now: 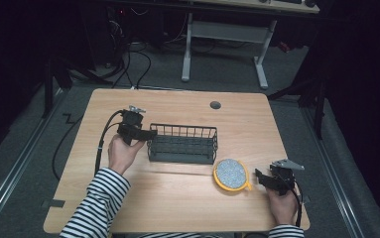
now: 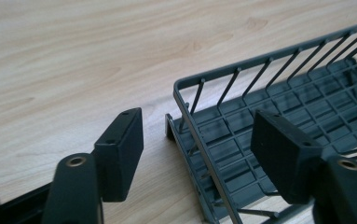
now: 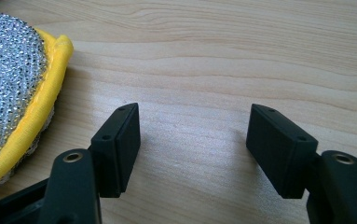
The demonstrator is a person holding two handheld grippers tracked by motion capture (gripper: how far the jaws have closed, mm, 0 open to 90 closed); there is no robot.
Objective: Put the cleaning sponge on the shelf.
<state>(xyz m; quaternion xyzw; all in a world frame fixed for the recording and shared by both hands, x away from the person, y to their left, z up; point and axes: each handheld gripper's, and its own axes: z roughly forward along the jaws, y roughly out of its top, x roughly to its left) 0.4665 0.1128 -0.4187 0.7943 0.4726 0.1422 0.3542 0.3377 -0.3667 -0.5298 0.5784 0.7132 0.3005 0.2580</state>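
A dark grey wire basket (image 1: 182,144) stands in the middle of the wooden table (image 1: 177,198), with nothing inside it. My left gripper (image 1: 148,134) is at the basket's left end. In the left gripper view it (image 2: 199,156) is open, with the basket's (image 2: 306,107) end wall and rim between its jaws: one jaw is outside, the other over the basket's floor. A round silver scrubbing pad with a yellow rim (image 1: 231,173) lies in front of the basket's right end. My right gripper (image 1: 261,177) is open just right of the pad (image 3: 8,84), its jaws (image 3: 192,149) over bare wood.
A grey cable hole (image 1: 215,105) sits near the table's far edge. Beyond the table stands a white desk frame (image 1: 224,34), and cables (image 1: 128,64) lie on the floor at the back left. The table's right edge (image 1: 289,158) is close to my right gripper.
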